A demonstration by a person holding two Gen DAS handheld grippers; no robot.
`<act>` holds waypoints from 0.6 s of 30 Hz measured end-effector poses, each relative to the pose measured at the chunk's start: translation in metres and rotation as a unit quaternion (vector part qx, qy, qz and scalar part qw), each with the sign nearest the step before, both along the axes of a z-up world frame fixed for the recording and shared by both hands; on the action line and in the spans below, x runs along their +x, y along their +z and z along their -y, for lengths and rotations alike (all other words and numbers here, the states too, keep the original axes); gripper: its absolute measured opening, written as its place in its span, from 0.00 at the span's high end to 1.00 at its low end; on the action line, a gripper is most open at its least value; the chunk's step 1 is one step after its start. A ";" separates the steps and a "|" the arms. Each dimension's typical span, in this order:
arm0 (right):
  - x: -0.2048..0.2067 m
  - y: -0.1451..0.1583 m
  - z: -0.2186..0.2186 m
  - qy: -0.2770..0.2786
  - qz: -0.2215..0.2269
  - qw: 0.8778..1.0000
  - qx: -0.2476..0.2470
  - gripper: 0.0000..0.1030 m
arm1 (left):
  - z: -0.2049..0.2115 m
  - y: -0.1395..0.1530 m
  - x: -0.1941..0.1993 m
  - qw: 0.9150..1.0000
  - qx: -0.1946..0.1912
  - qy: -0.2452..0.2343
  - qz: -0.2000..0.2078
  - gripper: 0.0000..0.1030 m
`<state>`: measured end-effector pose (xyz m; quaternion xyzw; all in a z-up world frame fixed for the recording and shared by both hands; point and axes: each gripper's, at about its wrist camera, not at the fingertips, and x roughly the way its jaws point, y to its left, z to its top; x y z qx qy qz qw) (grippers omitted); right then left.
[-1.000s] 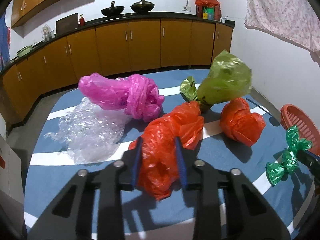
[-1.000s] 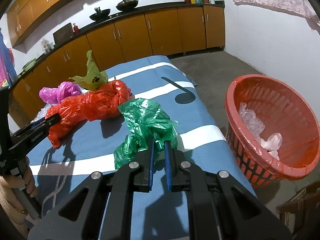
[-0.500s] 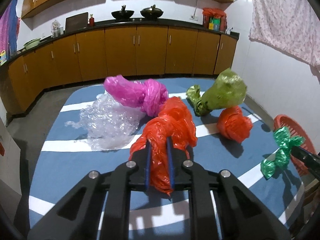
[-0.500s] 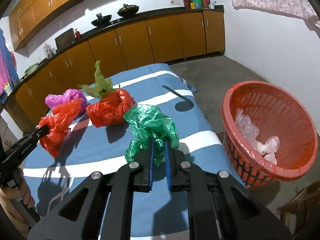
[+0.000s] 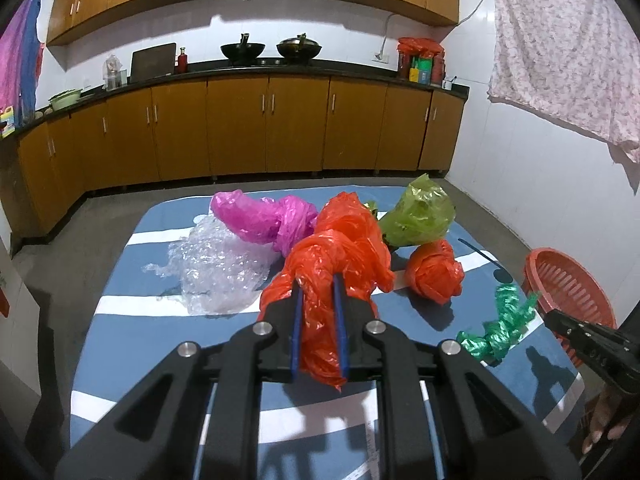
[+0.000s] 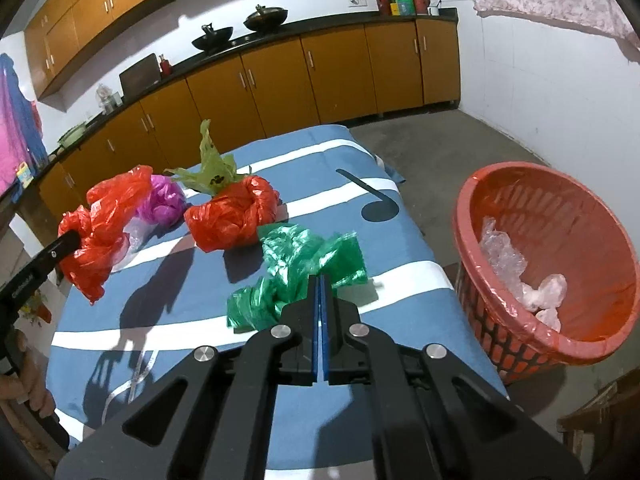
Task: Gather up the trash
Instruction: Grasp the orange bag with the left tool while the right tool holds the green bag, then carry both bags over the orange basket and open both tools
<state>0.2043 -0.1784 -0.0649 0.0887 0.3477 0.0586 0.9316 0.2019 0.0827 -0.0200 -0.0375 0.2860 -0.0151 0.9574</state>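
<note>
Left gripper clamps my crumpled red plastic bag at frame centre, lifted clear of the blue striped cloth; right gripper, blue pads nearly together after easing slightly apart, pinches the glossy green bag, mid-frame beside the ribbed red basket at right. I judge either slippery film could slide free or snag the basket rim.

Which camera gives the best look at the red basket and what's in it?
The right wrist view: the basket shows nearly whole, open top toward the camera, with clear plastic inside. The left wrist view catches only part of it at the right edge, contents hidden.
</note>
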 end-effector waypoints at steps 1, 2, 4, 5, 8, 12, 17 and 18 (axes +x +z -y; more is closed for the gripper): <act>0.001 0.001 0.000 -0.008 0.004 1.000 0.000 0.56 | -0.002 0.000 0.000 1.000 0.001 0.002 -0.001 0.86; 0.002 0.003 0.000 -0.020 0.010 1.000 0.001 0.41 | -0.003 0.000 0.000 1.000 0.001 0.004 -0.001 0.86; 0.008 0.004 -0.003 -0.029 0.014 0.999 0.008 0.28 | -0.007 0.000 0.000 1.000 0.003 0.009 0.000 0.86; 0.013 0.003 -0.006 -0.029 0.006 1.000 0.008 0.28 | -0.008 0.000 0.000 1.000 0.004 0.011 0.001 0.86; 0.029 -0.007 -0.019 -0.030 -0.016 0.999 0.000 0.28 | -0.011 0.000 0.000 1.000 0.006 0.017 0.001 0.86; 0.046 -0.025 -0.033 -0.031 -0.053 0.998 -0.015 0.32 | -0.017 -0.002 0.000 1.000 0.011 0.025 0.000 0.86; 0.044 -0.030 -0.034 -0.011 -0.061 0.998 -0.019 0.73 | -0.021 -0.002 0.000 1.000 0.006 0.027 -0.002 0.86; 0.039 -0.026 -0.030 -0.012 -0.052 0.998 -0.019 0.73 | -0.021 -0.002 0.000 1.000 0.005 0.026 -0.001 0.86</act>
